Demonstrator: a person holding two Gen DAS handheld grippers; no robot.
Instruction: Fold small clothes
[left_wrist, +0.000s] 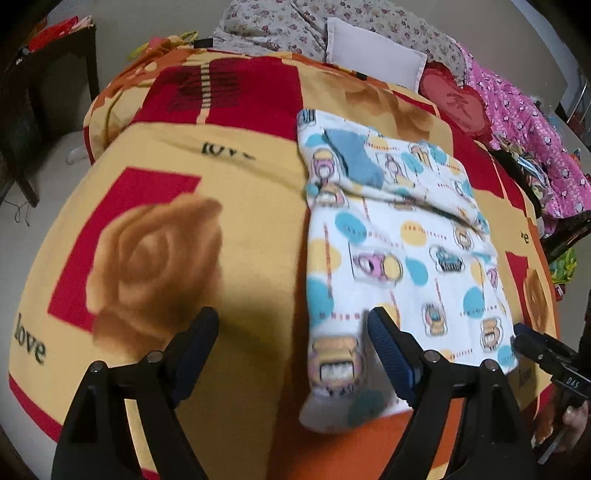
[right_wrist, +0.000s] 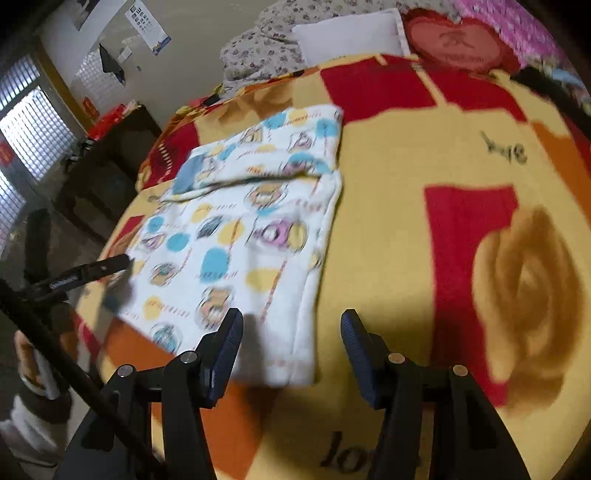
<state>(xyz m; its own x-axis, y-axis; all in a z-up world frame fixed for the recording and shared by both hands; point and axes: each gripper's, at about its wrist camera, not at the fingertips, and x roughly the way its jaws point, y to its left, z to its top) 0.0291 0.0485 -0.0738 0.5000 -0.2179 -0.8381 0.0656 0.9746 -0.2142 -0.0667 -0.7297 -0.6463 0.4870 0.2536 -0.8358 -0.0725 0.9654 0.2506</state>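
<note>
A small white garment (left_wrist: 399, 254) printed with blue and yellow dots and cartoon cars lies flat on the bed, partly folded, with a blue neck patch at its far end. It also shows in the right wrist view (right_wrist: 243, 236). My left gripper (left_wrist: 291, 321) is open above the garment's near left corner, holding nothing. My right gripper (right_wrist: 291, 325) is open above the garment's near right edge, holding nothing. The right gripper's tips (left_wrist: 532, 343) sit at the garment's near right corner in the left wrist view. The left gripper's tip (right_wrist: 110, 264) reaches the garment's left edge.
The garment rests on a yellow, red and orange rose blanket (left_wrist: 155, 258). A white pillow (left_wrist: 373, 51), a red heart cushion (left_wrist: 454, 99) and pink bedding (left_wrist: 524, 122) lie at the far end. A dark table (right_wrist: 110, 155) stands left of the bed.
</note>
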